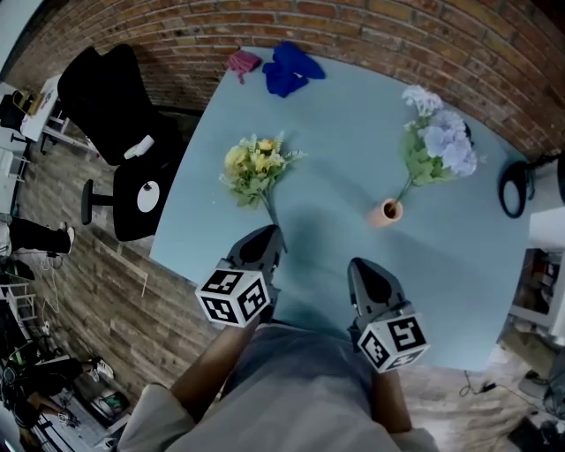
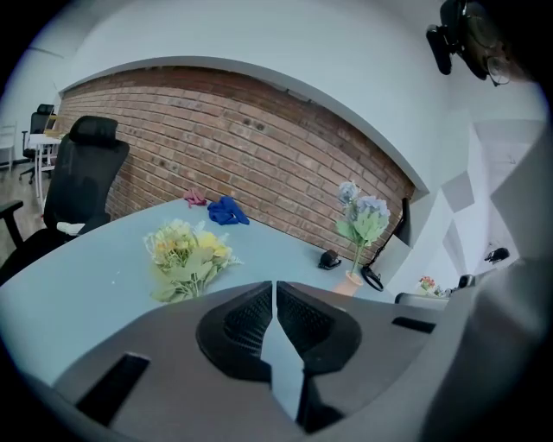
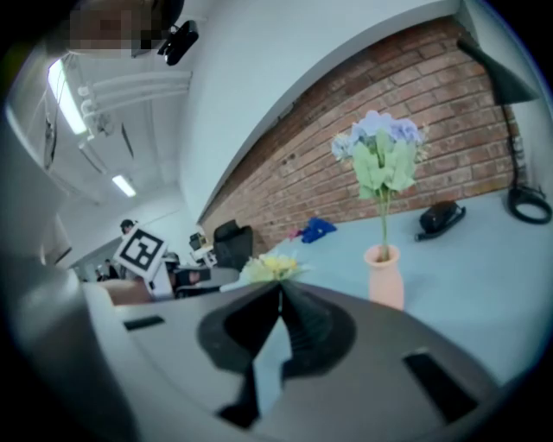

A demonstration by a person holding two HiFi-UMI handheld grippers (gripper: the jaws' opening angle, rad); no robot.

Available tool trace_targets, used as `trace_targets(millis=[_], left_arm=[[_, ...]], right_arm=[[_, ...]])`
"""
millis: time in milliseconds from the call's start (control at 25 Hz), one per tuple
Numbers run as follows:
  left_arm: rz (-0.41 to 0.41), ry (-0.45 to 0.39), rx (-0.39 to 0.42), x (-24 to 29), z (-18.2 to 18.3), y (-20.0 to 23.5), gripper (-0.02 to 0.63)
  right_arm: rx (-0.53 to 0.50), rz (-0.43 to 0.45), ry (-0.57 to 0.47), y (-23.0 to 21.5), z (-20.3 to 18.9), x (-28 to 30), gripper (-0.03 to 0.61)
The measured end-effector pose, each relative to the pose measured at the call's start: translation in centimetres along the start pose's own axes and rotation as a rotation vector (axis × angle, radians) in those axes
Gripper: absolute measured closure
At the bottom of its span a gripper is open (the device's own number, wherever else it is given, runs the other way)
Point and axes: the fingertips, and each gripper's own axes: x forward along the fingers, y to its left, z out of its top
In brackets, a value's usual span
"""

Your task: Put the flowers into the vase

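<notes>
- Yellow flowers: a leafy bunch lying flat on the pale blue desk, stem toward the near edge.
- Vase: small, peach-coloured, upright, well apart from the bunch.
- Lilac flowers: their green stem stands in the vase.

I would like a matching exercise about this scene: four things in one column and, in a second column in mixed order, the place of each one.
Things:
1. yellow flowers
2. pale purple flowers
3. blue cloth
4. black office chair

Places:
A. on the floor, beside the table
B. standing upright in the peach vase
C. lying flat on the table
D. at the table's far edge, near the brick wall

Pairs: 1-C, 2-B, 3-D, 4-A.
</notes>
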Motion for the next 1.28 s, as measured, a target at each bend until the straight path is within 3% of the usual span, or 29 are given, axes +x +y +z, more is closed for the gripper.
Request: trace_targets(millis=[600,840,1280], left_arm=[[0.106,0.110,-0.009,3.7,-2.0,5.3,0.592],[0.119,0.173,0.011,4.9,-3.1,6.6,0.563],[0.170,0.266,-0.067,6.6,-5.0,9.7,0.505]], right_arm=[[0.062,-0.030,0.044,-1.9,-1.7,0.3,0.555],[0.078,-0.035,0.056,-2.3,-2.2,0.4,0.555],[0.106,-0.051,0.068,-3.0,-2.7,0.6,0.555]])
